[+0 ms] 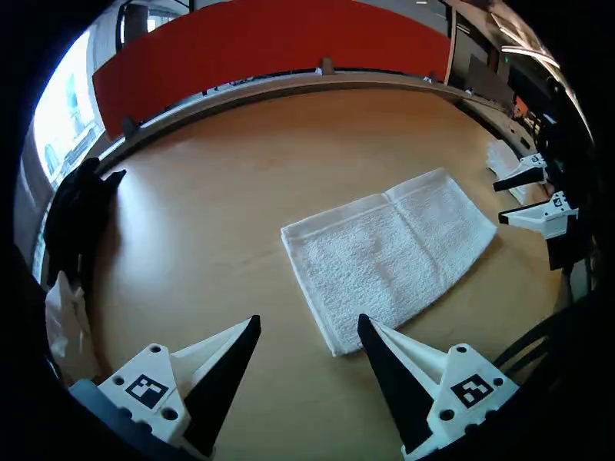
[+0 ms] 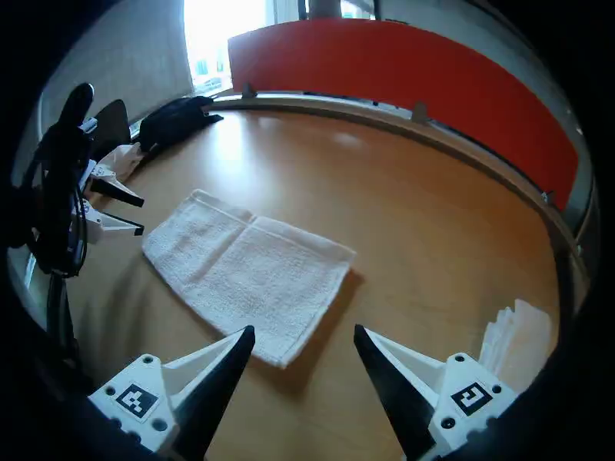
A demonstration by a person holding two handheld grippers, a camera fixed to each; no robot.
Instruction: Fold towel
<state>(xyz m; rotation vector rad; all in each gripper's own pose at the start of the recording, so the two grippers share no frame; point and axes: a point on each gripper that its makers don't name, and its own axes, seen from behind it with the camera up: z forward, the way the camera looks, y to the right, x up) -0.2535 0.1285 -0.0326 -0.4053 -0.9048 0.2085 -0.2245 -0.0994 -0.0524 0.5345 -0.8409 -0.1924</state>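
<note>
On the tabletop (image 1: 215, 192), a white towel (image 1: 388, 257) lies flat near the middle, folded, with a hem line crossing it; the left tongs (image 1: 308, 318) stand open and empty, one fingertip just beside the towel's near corner; the right tongs (image 2: 304, 329) gape likewise, holding nothing, at the opposite end of the towel; a red screen (image 2: 400, 84) borders the tabletop's far edge; a black bundle (image 2: 177, 119) lies beside it.

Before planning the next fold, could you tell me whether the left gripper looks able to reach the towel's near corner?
Probably yes: the left gripper is open, the towel lies flat with that corner just inside its gap, and nothing on the table stands in between.
</note>
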